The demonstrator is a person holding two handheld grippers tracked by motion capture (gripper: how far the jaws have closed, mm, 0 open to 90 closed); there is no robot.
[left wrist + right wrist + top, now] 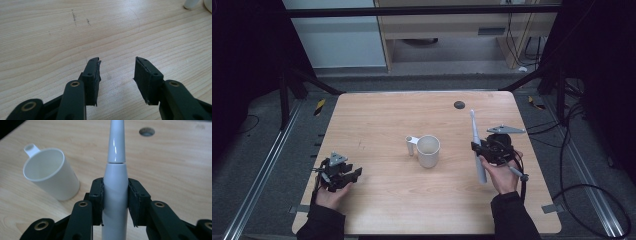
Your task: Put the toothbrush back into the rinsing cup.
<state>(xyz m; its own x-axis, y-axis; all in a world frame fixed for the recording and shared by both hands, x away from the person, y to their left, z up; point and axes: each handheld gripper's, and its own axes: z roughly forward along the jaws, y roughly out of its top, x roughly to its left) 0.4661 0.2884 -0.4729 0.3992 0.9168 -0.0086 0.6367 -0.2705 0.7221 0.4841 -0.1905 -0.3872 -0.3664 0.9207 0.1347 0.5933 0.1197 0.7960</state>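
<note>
While the white plastic cup [428,150] stands near the middle of the light wooden table [382,200], a long white electric toothbrush [477,145] is held well off to the right of the cup. The toothbrush is pinched around its thick body by the black right gripper [493,148], whose two jaws are pressed against its two sides. In the right gripper view, the toothbrush [115,182] is seen rising straight up between the jaws of the right gripper [115,200], with its thin neck pointing away toward the far edge of the table. The cup [51,176] is seen to the left of the toothbrush there, apart from it, with its open mouth showing and a small white handle [31,149] sticking out from its rim. A small dark round hole [459,104] is found in the table top beyond the cup, toward the far side.

The black left gripper [338,172] is held well off to the left of the cup, close to the near edge of the table. In the left gripper view, its jaws are spread wide apart over bare wood [50,45], and nothing is held between them.
</note>
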